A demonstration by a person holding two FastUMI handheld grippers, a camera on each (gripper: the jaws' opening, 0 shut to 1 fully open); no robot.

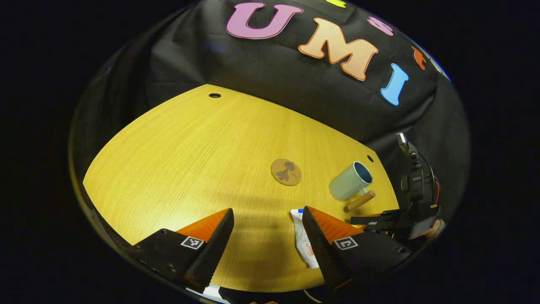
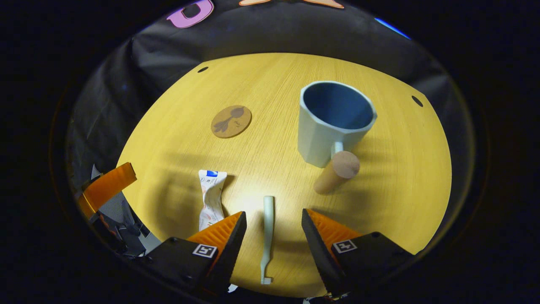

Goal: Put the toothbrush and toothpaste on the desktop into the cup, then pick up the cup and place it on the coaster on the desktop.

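Note:
A pale cup (image 2: 333,122) with a blue inside and a wooden handle stands upright on the yellow desktop (image 2: 274,84); the left gripper view has the cup (image 1: 350,180) at the right. The round brown coaster (image 2: 231,121) lies left of it, also coaster (image 1: 286,172). A white toothbrush (image 2: 267,236) lies flat between the fingers of my open right gripper (image 2: 273,221). The white toothpaste tube (image 2: 211,198) lies just left of it. My left gripper (image 1: 267,217) is open above the desktop, the toothpaste tube (image 1: 303,240) lying against its right finger.
Small dark holes (image 2: 417,101) sit near the desktop's far corners. Black cloth hangs behind the desktop. In the left gripper view the right gripper with its camera mount (image 1: 415,185) stands at the desktop's right edge. In the right gripper view the left gripper (image 2: 107,190) is low at the left.

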